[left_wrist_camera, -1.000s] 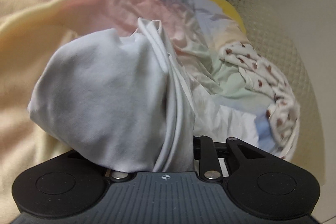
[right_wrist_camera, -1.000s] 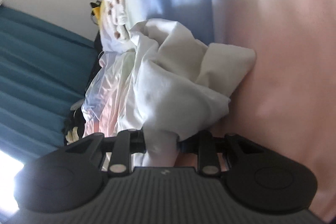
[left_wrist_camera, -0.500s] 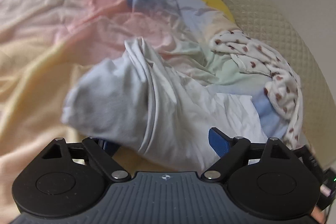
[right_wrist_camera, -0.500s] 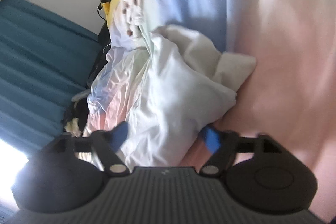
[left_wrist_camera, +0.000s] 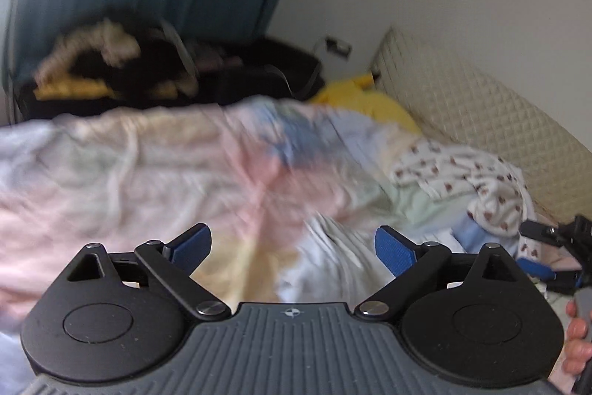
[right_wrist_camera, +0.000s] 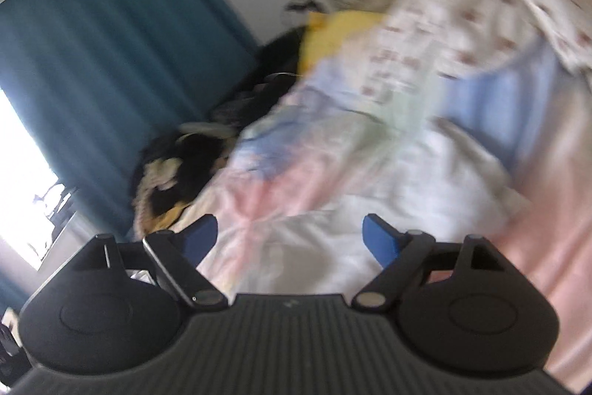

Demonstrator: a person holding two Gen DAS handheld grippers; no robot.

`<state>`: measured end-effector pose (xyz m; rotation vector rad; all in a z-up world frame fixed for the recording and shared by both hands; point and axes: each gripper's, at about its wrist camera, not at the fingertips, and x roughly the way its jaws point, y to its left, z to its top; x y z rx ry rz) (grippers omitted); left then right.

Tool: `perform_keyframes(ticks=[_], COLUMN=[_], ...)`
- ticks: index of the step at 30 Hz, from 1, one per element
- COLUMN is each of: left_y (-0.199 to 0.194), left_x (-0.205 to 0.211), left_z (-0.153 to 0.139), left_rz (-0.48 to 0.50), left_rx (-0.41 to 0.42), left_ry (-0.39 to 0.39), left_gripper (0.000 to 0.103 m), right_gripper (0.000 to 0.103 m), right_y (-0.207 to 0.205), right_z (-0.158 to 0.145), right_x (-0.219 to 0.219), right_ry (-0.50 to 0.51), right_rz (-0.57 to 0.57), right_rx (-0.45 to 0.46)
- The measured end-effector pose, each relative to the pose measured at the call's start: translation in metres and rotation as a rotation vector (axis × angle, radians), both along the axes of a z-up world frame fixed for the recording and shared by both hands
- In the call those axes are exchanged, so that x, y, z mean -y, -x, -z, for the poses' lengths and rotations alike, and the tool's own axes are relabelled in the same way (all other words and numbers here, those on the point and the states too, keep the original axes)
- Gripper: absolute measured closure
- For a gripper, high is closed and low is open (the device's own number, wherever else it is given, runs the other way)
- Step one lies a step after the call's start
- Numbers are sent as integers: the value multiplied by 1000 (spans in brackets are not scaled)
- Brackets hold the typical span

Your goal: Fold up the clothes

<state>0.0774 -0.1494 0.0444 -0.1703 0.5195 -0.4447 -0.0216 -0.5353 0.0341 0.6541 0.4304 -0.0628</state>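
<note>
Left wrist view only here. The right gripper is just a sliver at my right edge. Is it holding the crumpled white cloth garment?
Observer: No. In the right wrist view the right gripper has its jaws wide apart, with nothing between the blue pads.
Operator: Where's the garment, then?
Observer: The crumpled white cloth garment lies loose on the pastel patchwork bedspread, below and ahead of that gripper.
Operator: Folded?
Observer: No. From this side it is a rumpled heap with no clean fold showing, though the frame is blurred.
</note>
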Motion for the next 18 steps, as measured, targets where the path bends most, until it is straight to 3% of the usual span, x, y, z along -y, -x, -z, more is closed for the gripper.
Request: perform_keyframes(ticks=[4, 8, 13, 18], left_y=[20, 40, 64, 76], left_x=[-58, -113, -161, -184], left_z=[-35, -51, -50, -32], left_rz=[-107, -222, -327, -388], left_rx=[89, 125, 136, 134], left_ry=[-87, -124, -130, -139], left_gripper=[6, 4, 2, 2], right_gripper=[17, 17, 17, 17], right_y=[-14, -27, -44, -51], right_z=[-32, -50, -46, -28], right_x=[-64, -132, -203, -254], right_ry=[85, 179, 287, 365], right_rz=[-129, -250, -367, -445], right_rx=[54, 118, 161, 195])
